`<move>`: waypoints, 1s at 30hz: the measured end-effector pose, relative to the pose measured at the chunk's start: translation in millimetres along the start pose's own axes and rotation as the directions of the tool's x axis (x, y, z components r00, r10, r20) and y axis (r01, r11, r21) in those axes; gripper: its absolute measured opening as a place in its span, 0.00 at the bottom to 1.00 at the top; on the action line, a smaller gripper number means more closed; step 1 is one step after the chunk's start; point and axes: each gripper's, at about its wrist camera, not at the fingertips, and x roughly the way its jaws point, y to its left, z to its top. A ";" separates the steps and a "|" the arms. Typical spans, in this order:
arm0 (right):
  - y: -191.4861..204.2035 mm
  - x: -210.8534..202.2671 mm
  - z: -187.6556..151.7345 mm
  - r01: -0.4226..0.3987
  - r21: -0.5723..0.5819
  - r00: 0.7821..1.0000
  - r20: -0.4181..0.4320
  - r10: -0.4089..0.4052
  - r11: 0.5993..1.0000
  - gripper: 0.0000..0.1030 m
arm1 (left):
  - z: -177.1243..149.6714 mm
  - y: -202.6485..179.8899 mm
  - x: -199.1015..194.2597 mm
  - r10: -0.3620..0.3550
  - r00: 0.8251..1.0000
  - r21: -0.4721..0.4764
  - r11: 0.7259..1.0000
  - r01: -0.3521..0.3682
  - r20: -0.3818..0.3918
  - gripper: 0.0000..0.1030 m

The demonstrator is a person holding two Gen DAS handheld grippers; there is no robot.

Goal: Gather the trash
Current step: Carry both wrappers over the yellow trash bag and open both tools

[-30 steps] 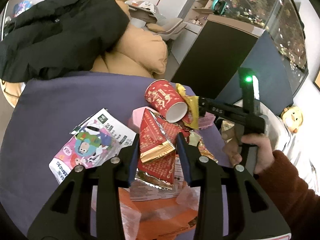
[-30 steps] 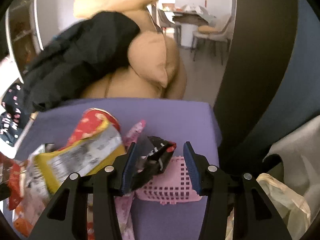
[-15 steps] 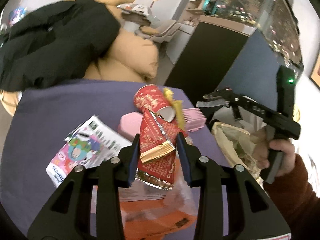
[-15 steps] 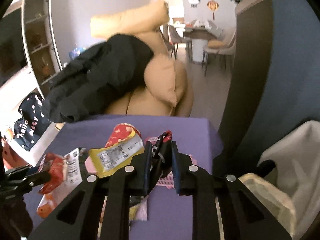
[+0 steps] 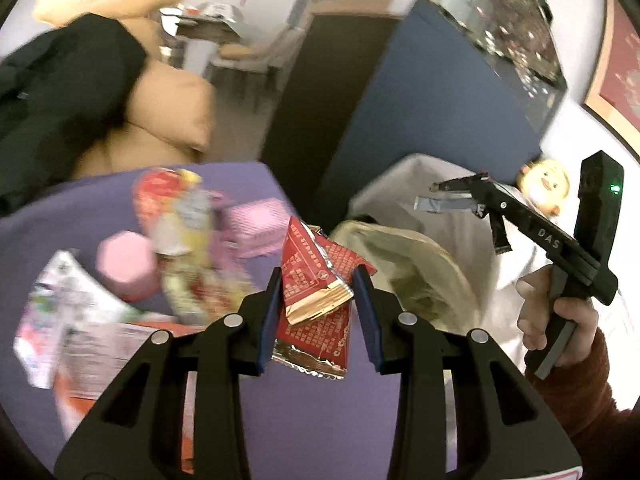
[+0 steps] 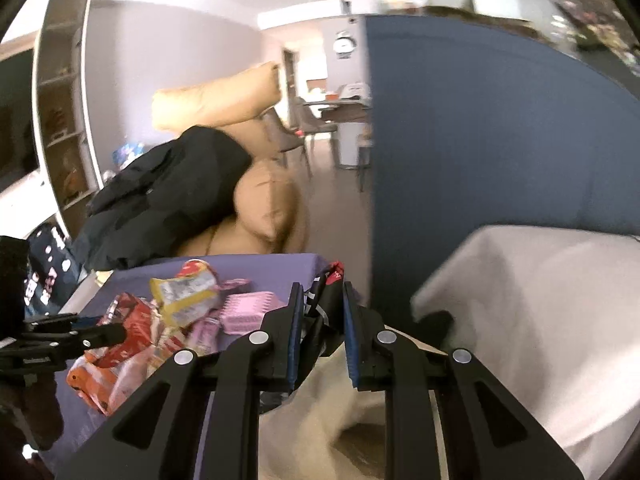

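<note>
The left gripper pinches a crinkled red foil snack wrapper printed with small white characters too fine to read, held above the purple table beside the open beige trash bag. The right gripper, lettered "DAS" on its body, presses its jaws on a black-and-red wrapper over the bag. More litter lies left: a pink plastic basket and a yellow packet.

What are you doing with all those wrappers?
Tidying up. The left hand-held gripper pinches red foil snack wrappers, and the right hand-held gripper clamps a black and red wrapper over the beige trash bag. More litter waits on the purple table.
</note>
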 end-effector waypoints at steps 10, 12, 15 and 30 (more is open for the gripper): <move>-68.3 -45.3 -17.8 0.113 0.048 0.993 0.033 -0.114 0.992 0.18 | -0.9 -75.8 93.5 -0.105 0.977 0.116 0.985 0.128 -0.188 0.33; -75.6 -47.1 -22.1 0.133 0.051 0.990 0.030 -0.134 0.990 0.18 | -0.4 -85.5 111.5 -0.094 0.974 0.145 0.982 0.125 -0.206 0.33; -83.9 -43.8 -26.1 0.147 0.069 0.989 0.020 -0.149 0.987 0.18 | 0.6 -96.5 132.3 -0.111 0.966 0.146 0.978 0.147 -0.232 0.33; -89.7 -30.0 -39.2 0.115 0.109 0.993 -0.011 -0.115 0.987 0.18 | 10.9 -86.3 139.0 -0.115 0.975 0.069 0.989 0.131 -0.191 0.59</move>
